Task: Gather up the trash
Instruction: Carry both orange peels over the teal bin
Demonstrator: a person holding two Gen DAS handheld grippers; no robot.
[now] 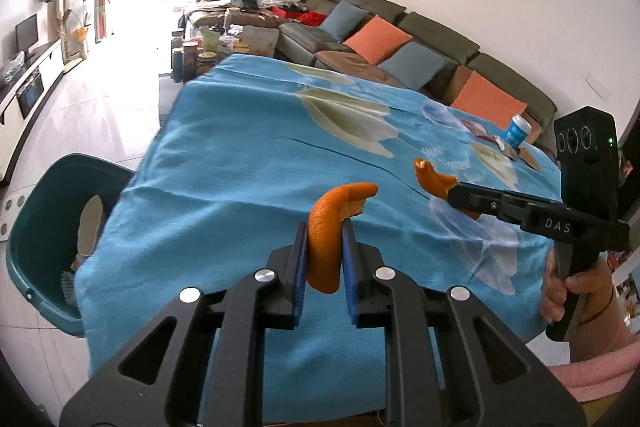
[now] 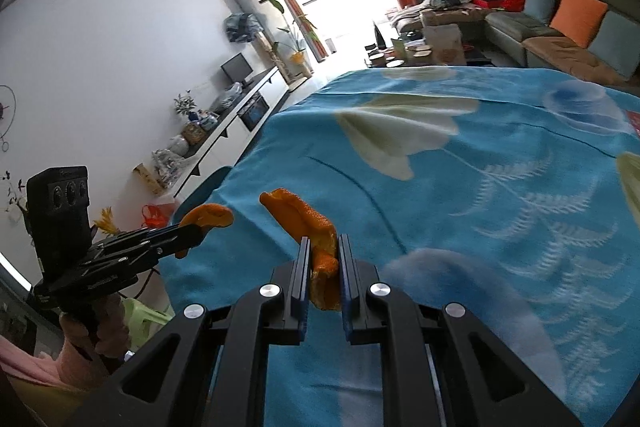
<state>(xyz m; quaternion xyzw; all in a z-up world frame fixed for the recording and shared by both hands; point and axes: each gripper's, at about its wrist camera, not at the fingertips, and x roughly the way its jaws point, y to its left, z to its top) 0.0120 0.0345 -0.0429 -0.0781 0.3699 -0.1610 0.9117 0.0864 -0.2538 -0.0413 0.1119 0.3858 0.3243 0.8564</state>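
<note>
Over the near edge of the table, left wrist view:
Left gripper (image 1: pixel 324 227): its blue pads are clenching a curved orange peel (image 1: pixel 326 239) — the strip is standing upright between them, its top curling to the right.
Right gripper (image 1: pixel 450 193): reaching in from the right edge, its black fingers are closing on a second orange peel (image 1: pixel 434 179), which is sticking out past the tips above the cloth.
Right hand (image 1: pixel 568 291): wrapping around the grip under the camera block.
Table (image 1: pixel 240 155): lying under a blue leaf-print cloth; a blue-and-white cup (image 1: pixel 518 133) is standing near the far right corner.
Green bin (image 1: pixel 44 227): sitting on the floor against the left edge of the table, some rubbish lying inside.
Sofa (image 1: pixel 400 39): running along the wall beyond the far edge, carrying orange and blue cushions.

Right wrist view:
Right gripper (image 2: pixel 324 251): grasping the second orange peel (image 2: pixel 308 223) — it is poking forward and left from between the pads, above the cloth near the table's (image 2: pixel 480 167) left edge.
Left gripper (image 2: pixel 196 227): coming in from the left, pinching the curved orange peel (image 2: pixel 212 215) at its tips.
</note>
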